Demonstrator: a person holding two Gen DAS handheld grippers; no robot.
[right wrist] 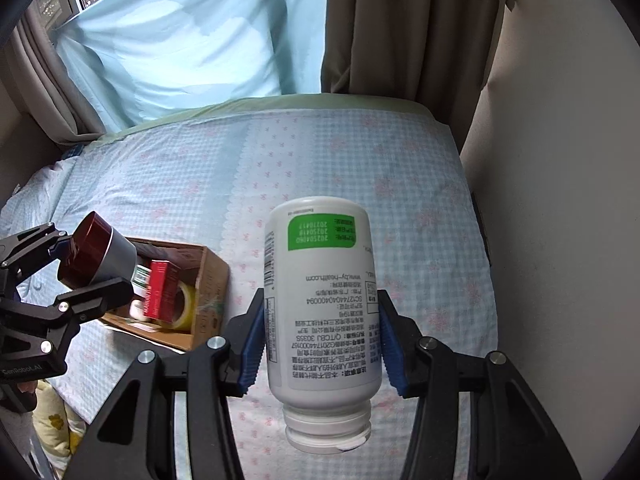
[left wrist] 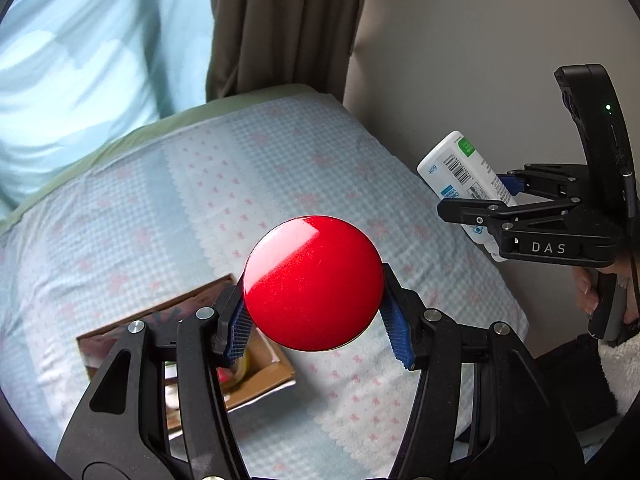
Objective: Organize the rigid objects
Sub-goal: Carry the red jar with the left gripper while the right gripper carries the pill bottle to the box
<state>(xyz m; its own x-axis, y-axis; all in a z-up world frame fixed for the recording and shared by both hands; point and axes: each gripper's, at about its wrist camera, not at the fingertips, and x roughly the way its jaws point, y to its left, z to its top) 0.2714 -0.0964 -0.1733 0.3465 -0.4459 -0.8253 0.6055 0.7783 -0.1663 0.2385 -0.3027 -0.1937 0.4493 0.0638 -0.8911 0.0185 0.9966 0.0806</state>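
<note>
Looking down over the bed with its pale blue checked cover, I've got both tools up in the air above it, brown curtain hanging at the far end beside the light blue sheet across the window. Off to my left on the bed sits the cardboard box, open on top, with a red carton standing inside and a roll of yellowish tape leaning next to it. My right gripper is clamped on the white bottle, blue pads pressed to both its sides, cap pointing back toward me and the green sticker at the far end, well clear of the box. My left gripper is pinched around the red jar, its glossy round face filling my left view; from the right view that jar hangs just above the box's near-left corner.
</note>
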